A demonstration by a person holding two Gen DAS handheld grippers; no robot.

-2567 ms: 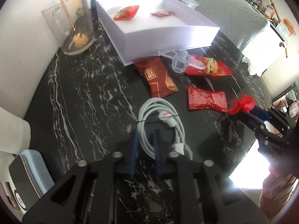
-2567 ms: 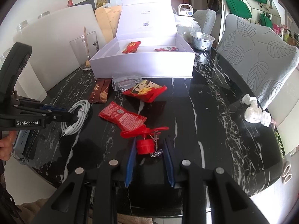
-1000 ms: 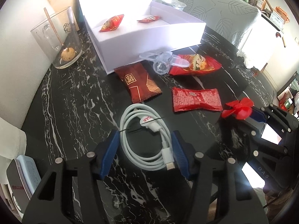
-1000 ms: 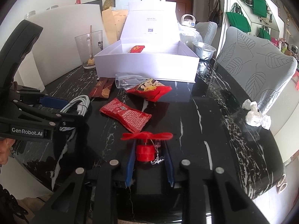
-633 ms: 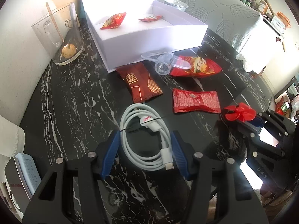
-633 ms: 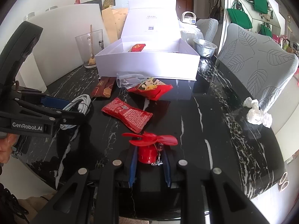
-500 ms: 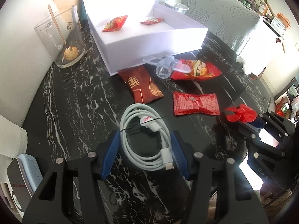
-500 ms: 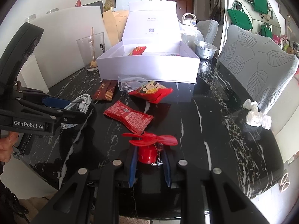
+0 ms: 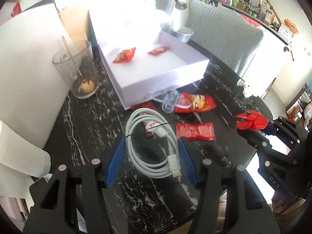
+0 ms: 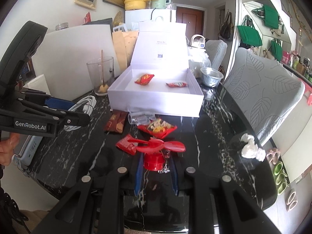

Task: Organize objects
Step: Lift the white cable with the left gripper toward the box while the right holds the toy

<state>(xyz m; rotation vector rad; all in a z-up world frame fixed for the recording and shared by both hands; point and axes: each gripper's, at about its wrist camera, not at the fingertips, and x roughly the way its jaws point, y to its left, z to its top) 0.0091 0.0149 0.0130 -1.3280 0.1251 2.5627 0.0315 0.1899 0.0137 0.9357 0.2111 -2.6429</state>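
Note:
My left gripper [image 9: 149,160] is shut on a coiled white cable [image 9: 154,144] and holds it lifted above the black marble table [image 9: 87,124]. The cable also shows in the right wrist view [image 10: 83,103]. My right gripper [image 10: 156,170] is shut on a small red fan [image 10: 158,150] and holds it above the table; it also shows in the left wrist view [image 9: 251,120]. An open white box [image 10: 156,97] stands further back with two red snack packets [image 10: 144,79] inside.
Red snack packets [image 9: 195,131], a brown packet [image 10: 116,123] and a clear plastic piece [image 10: 139,119] lie in front of the box. A glass cup with a stick [image 9: 78,72] stands left of it. A crumpled tissue [image 10: 251,148] lies at the right edge, a chair behind.
Both grippers have risen from the table with their objects and tilted toward the box. The left went from open around the cable to holding it lifted; the right closed on the fan.

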